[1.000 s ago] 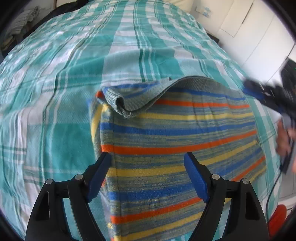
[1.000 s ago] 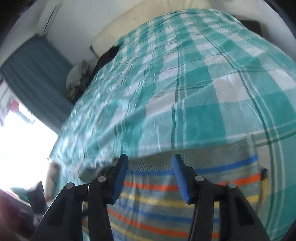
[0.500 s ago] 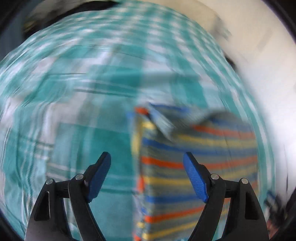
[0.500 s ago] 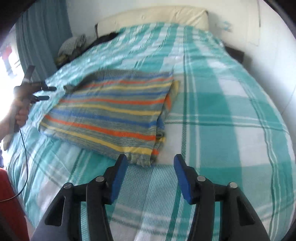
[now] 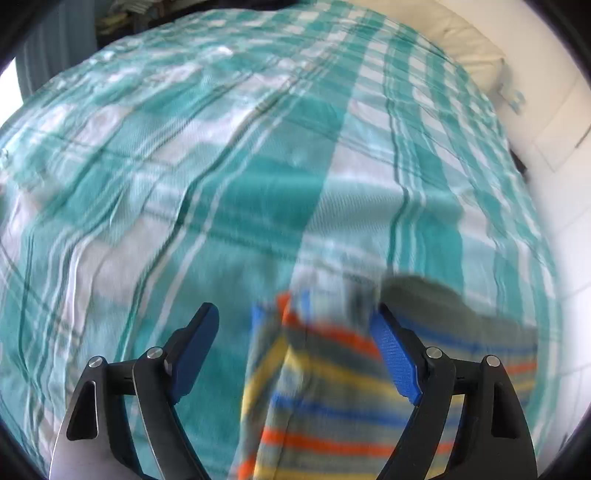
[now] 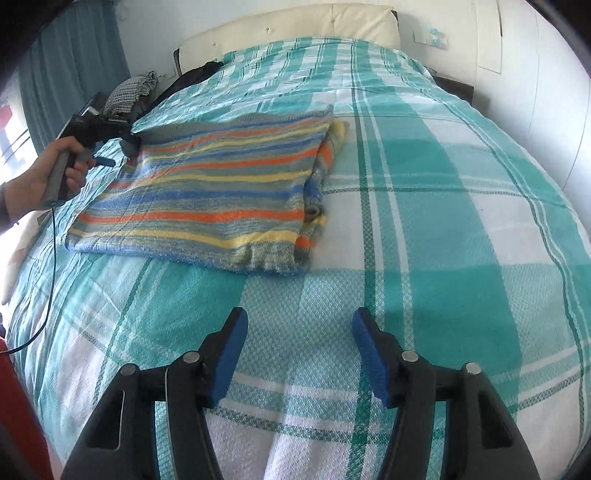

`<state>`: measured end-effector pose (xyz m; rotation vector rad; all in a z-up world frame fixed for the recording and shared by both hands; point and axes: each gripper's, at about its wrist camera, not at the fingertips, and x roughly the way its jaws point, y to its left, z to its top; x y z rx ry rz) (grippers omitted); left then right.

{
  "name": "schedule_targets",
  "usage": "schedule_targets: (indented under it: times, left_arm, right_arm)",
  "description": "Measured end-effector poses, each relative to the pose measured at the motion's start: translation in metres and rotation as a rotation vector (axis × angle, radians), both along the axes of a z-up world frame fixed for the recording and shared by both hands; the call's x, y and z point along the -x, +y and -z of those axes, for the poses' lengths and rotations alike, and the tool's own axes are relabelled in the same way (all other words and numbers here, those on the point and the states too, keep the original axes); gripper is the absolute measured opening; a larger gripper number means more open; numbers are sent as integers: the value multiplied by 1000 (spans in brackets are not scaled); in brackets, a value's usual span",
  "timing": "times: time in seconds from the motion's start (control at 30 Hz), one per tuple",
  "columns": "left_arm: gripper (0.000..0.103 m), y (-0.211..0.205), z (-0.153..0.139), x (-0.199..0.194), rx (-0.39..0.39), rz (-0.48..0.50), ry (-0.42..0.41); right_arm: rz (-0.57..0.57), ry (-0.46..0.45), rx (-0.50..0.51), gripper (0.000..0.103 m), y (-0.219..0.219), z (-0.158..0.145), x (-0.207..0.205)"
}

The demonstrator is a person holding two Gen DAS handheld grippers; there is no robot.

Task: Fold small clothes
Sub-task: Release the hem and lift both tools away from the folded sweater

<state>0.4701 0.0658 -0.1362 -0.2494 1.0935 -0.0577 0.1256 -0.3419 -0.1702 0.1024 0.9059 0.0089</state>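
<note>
A striped knit garment (image 6: pixel 214 192) in blue, orange, yellow and grey lies folded flat on the bed (image 6: pixel 461 229). In the left wrist view it (image 5: pixel 332 398) is blurred, its far left corner between my fingers. My left gripper (image 5: pixel 295 332) is open and empty above that corner; it also shows in the right wrist view (image 6: pixel 110 147), held by a hand at the garment's far left edge. My right gripper (image 6: pixel 299 332) is open and empty, over bare bedspread, apart from the garment's near edge.
A teal and white plaid bedspread covers the bed. A cream headboard (image 6: pixel 295 33) stands at the far end. Dark clothes and a checked cloth (image 6: pixel 129 92) sit at the far left. White wardrobe doors (image 6: pixel 535 92) stand on the right. A cable (image 6: pixel 48 277) hangs from the left gripper.
My right gripper pulled back from the garment's edge to a spot near the foot of the bed. My left gripper swung to the garment's far left corner. Both stayed open.
</note>
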Motion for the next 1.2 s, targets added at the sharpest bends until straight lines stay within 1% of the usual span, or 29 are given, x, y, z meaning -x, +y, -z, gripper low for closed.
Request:
schedule_targets:
  times: [0.07, 0.13, 0.17, 0.23, 0.27, 0.33, 0.4, 0.47, 0.5, 0.53, 0.6, 0.63, 0.7, 0.73, 0.77, 0.8, 0.87, 0.9, 0.93, 1.0, 1.03, 1.07, 1.13, 1.17, 1.2]
  left_arm:
    - [85, -3, 2, 34, -35, 99, 5]
    - [85, -5, 6, 70, -87, 165, 7]
    - [85, -4, 6, 92, -113, 167, -3]
    - [85, -3, -1, 117, -111, 170, -47]
    - [87, -6, -5, 130, -119, 179, -82]
    - [93, -16, -8, 137, -155, 195, -116]
    - [93, -23, -3, 131, -175, 195, -115]
    - [93, -28, 10, 120, -206, 179, -86]
    - [93, -29, 19, 109, -228, 170, -61]
    - [93, -27, 28, 107, -247, 161, -32]
    - [96, -19, 35, 110, -235, 147, -23]
    - [98, -12, 35, 114, -230, 136, -24]
    - [98, -2, 32, 125, -233, 130, -17]
    - [97, 2, 30, 131, -237, 129, -12]
    - [96, 8, 26, 142, -243, 122, -19]
    - [96, 12, 19, 155, -242, 115, -44]
    - [96, 16, 8, 185, -214, 114, -91]
    - [96, 15, 5, 201, -194, 121, -106]
    - [97, 12, 5, 218, -178, 130, -119]
    - [97, 0, 11, 244, -187, 144, -134]
    - [97, -6, 16, 255, -197, 153, -140]
    - [97, -13, 24, 268, -206, 159, -138]
    - [97, -22, 38, 282, -218, 163, -116]
    - [97, -25, 45, 293, -226, 157, -123]
    - [98, -25, 48, 301, -235, 148, -145]
  right_arm:
    - [-7, -12, -20, 59, -1, -2, -1]
    - [-11, -26, -40, 59, -2, -5, -2]
    - [-13, -34, -48, 59, -2, -7, -2]
    - [-14, -47, -46, 59, -1, -10, 0]
    - [-13, -53, -45, 59, 0, -13, 0]
    - [-16, -68, -55, 59, 3, -18, -4]
    - [-31, -69, -34, 59, 10, -26, -17]
    - [-36, -131, -13, 59, 18, -40, -31]
    - [-37, -148, -6, 59, 22, -43, -38]
    - [-37, -152, 2, 59, 25, -44, -45]
    - [-46, -160, 2, 59, 29, -40, -55]
    - [-64, -148, -2, 61, 31, -34, -59]
    - [-112, -27, 13, 62, 34, -5, -71]
    - [-114, 63, 41, 62, 32, 13, -75]
    - [-119, 58, 34, 62, 28, 16, -69]
    - [-105, 40, 30, 62, 25, 8, -60]
    - [-61, 41, 53, 62, 22, -6, -41]
    - [-65, 6, 29, 63, 21, -16, -25]
    - [-67, -20, 32, 66, 20, -22, -11]
    - [-60, -33, 91, 70, 23, -22, 11]
    - [-59, -23, 106, 70, 24, -19, 16]
    - [-44, 15, 110, 70, 23, -11, 21]
    - [-1, 70, 80, 70, 17, -1, 22]
    - [18, 65, 62, 70, 15, 0, 24]
    - [18, 61, 65, 71, 14, 0, 26]
